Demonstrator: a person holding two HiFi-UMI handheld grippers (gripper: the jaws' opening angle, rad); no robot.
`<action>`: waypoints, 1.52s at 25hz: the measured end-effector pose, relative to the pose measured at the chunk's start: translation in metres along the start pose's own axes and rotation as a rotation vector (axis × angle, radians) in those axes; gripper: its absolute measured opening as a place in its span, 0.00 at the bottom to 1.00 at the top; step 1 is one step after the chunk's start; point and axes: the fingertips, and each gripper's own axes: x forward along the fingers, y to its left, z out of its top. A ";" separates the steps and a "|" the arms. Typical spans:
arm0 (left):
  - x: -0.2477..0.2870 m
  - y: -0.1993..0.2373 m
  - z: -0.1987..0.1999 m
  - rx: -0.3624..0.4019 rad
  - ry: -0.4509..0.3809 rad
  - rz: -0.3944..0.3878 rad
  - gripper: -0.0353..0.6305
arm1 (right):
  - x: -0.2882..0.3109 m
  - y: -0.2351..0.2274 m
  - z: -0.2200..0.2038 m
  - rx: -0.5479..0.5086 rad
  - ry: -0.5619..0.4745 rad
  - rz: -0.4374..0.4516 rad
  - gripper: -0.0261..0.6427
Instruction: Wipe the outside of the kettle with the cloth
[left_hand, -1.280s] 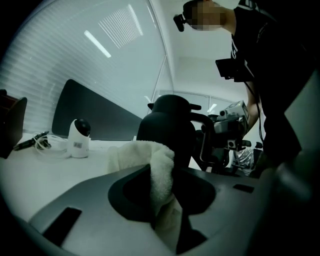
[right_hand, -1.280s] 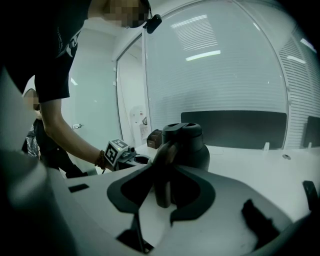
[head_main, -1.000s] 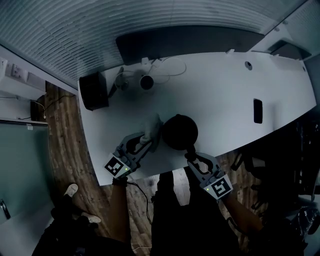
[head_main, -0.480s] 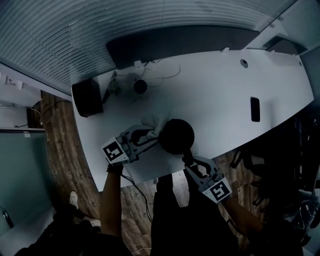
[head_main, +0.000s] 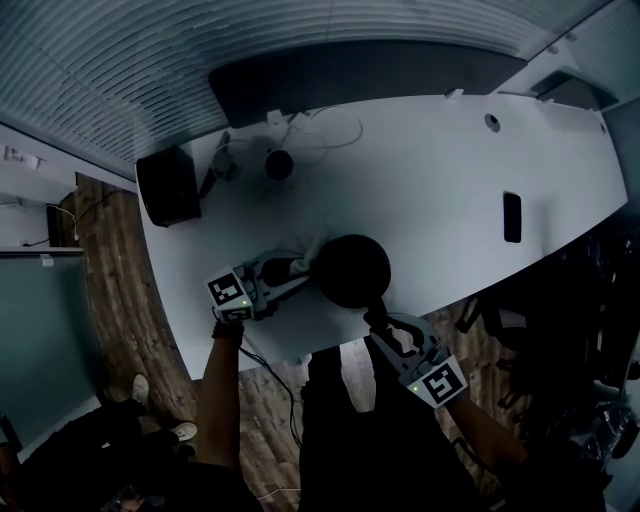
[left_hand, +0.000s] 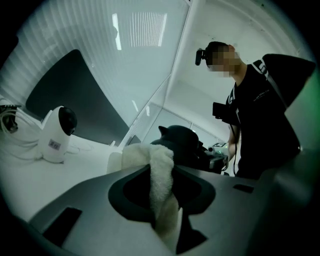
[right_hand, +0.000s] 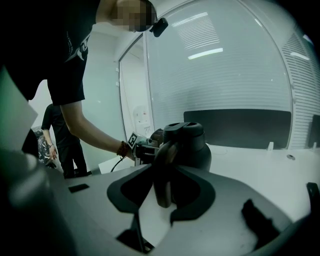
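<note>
Left gripper (head_main: 298, 268) is pointing roughly level, jaws pinching the cloth (left_hand: 161, 172); right gripper (head_main: 378, 316), nearer, is tilting downward, jaws clamping the kettle handle (right_hand: 162, 172).

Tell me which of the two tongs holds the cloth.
The left tongs, shut on the white cloth; the right tongs instead grip the handle of the black kettle.

A big white table (head_main: 440, 190) stands on a brown wood floor (head_main: 110, 300). On its far side are a dark board (head_main: 350, 80) and a stripy wall (head_main: 130, 70). A long light (right_hand: 205, 53) glows up high.
</note>
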 end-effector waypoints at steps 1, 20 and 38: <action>-0.001 0.002 -0.009 0.001 0.032 0.010 0.22 | 0.000 0.000 0.000 -0.001 -0.002 0.002 0.21; 0.024 0.003 0.053 -0.086 0.209 -0.356 0.22 | -0.001 0.001 -0.001 -0.020 0.017 0.009 0.21; -0.011 0.004 0.086 0.271 -0.039 0.189 0.22 | -0.002 -0.002 -0.001 0.025 0.000 -0.011 0.21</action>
